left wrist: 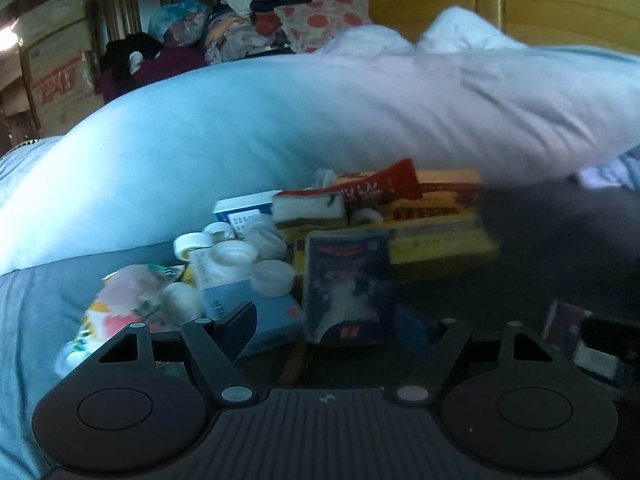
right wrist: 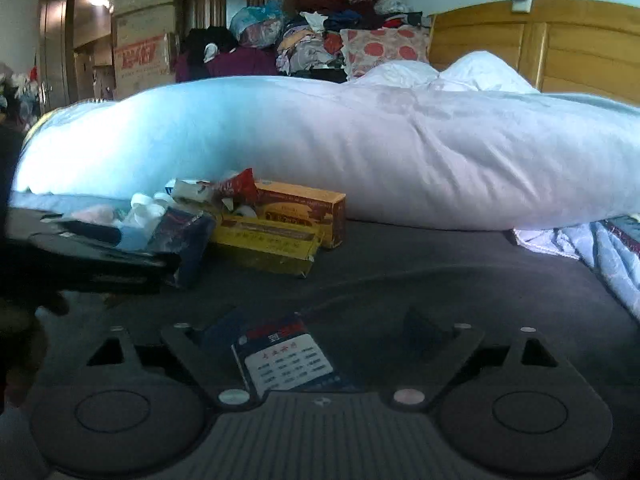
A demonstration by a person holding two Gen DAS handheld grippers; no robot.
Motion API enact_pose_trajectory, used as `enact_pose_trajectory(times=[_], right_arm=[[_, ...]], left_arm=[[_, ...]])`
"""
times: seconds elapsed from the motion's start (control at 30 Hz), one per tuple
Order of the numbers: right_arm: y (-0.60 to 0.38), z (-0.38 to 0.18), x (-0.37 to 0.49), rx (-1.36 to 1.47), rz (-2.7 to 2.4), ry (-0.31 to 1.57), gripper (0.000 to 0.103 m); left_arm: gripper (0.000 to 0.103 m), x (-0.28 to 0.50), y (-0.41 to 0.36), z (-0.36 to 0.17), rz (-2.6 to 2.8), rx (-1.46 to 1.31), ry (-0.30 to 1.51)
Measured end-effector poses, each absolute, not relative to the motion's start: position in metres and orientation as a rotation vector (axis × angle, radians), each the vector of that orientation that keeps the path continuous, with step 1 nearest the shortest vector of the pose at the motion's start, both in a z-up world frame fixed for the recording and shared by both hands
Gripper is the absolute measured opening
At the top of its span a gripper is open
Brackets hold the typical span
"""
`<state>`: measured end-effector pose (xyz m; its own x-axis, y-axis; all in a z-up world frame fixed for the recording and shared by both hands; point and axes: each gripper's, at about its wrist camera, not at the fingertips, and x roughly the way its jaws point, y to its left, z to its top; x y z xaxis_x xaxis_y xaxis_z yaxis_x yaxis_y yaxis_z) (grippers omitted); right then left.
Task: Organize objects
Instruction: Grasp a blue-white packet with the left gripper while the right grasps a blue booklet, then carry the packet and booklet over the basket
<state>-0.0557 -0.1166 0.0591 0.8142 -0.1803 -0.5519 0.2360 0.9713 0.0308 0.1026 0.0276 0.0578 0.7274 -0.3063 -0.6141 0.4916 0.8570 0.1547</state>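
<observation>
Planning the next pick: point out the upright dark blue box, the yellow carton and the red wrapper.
Dark blue box (left wrist: 348,284), left wrist view, front face.
Yellow carton (right wrist: 272,240), right wrist view, long front side.
Red wrapper (left wrist: 384,188), left wrist view, printed middle.

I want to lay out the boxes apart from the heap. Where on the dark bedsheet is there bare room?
The dark grey bedsheet lies bare right of the yellow cardboard cartons, bounded behind by the rolled white quilt and at far right by crumpled pale bedding. It is crowded left of the cartons: white pill bottles, small boxes and a red wrapper overlap there.
</observation>
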Motion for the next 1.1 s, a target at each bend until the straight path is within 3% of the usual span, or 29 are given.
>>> enact_pose_trajectory(times=[0.17, 0.27, 0.3, 0.4, 0.53, 0.63, 0.73, 1.1], right_arm=[[-0.104, 0.052, -0.046, 0.036, -0.158, 0.625, 0.083], [-0.102, 0.045, -0.032, 0.040, -0.122, 0.678, 0.062], [-0.104, 0.044, -0.030, 0.050, -0.122, 0.688, 0.062], [-0.107, 0.044, -0.030, 0.079, -0.118, 0.687, 0.061], [-0.109, 0.045, -0.032, 0.100, -0.115, 0.693, 0.061], [-0.104, 0.037, -0.024, 0.053, -0.155, 0.767, 0.068], [-0.107, 0.044, -0.032, 0.105, -0.122, 0.725, 0.059], [-0.096, 0.102, -0.061, 0.197, -0.030, 0.530, 0.057]], left_arm=[[0.076, 0.113, 0.002, 0.036, -0.438, 0.355, 0.609], [0.061, 0.117, -0.006, 0.028, -0.418, 0.387, 0.608], [0.049, 0.117, -0.007, 0.027, -0.407, 0.391, 0.604], [0.047, 0.119, 0.000, 0.032, -0.402, 0.348, 0.626], [0.047, 0.109, 0.018, 0.061, -0.388, 0.294, 0.608], [0.047, 0.090, 0.036, 0.092, -0.375, 0.267, 0.576], [0.047, 0.067, 0.060, 0.125, -0.352, 0.247, 0.538], [0.048, -0.004, 0.177, 0.199, -0.152, 0.144, 0.481]])
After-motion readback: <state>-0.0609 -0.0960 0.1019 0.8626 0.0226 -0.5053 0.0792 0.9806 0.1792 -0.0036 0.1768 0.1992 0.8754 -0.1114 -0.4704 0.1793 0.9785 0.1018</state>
